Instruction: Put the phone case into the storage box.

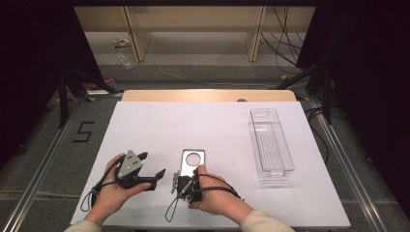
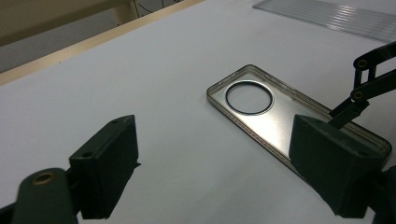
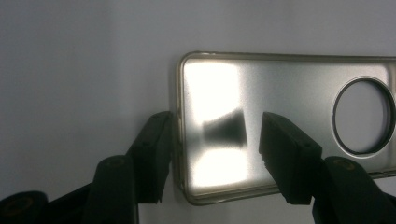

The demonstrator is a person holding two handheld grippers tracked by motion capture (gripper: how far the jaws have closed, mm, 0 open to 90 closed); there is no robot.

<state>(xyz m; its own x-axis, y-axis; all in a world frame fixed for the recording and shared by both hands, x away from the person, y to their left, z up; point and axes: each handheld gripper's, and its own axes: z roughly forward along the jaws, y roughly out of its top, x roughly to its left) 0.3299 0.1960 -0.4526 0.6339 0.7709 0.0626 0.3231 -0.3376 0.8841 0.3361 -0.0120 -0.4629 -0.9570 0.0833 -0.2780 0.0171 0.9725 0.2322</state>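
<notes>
A shiny metal phone case (image 1: 193, 160) with a round camera hole lies flat on the white table (image 1: 217, 130), its hollow side up. My right gripper (image 1: 185, 179) is at the case's near short end. In the right gripper view that gripper (image 3: 217, 149) is open, one jaw just outside the end rim of the case (image 3: 289, 88), the other above its inner face. My left gripper (image 1: 152, 165) stands open left of the case, nothing between its jaws. The left gripper view shows its wide-open jaws (image 2: 219, 158) over bare table, with the case (image 2: 261, 109) ahead at right.
A long clear plastic tray (image 1: 271, 144) lies on the right side of the table, lengthwise away from me. A wooden table edge (image 1: 208, 94) runs along the far side. Cables trail from both grippers near the front edge.
</notes>
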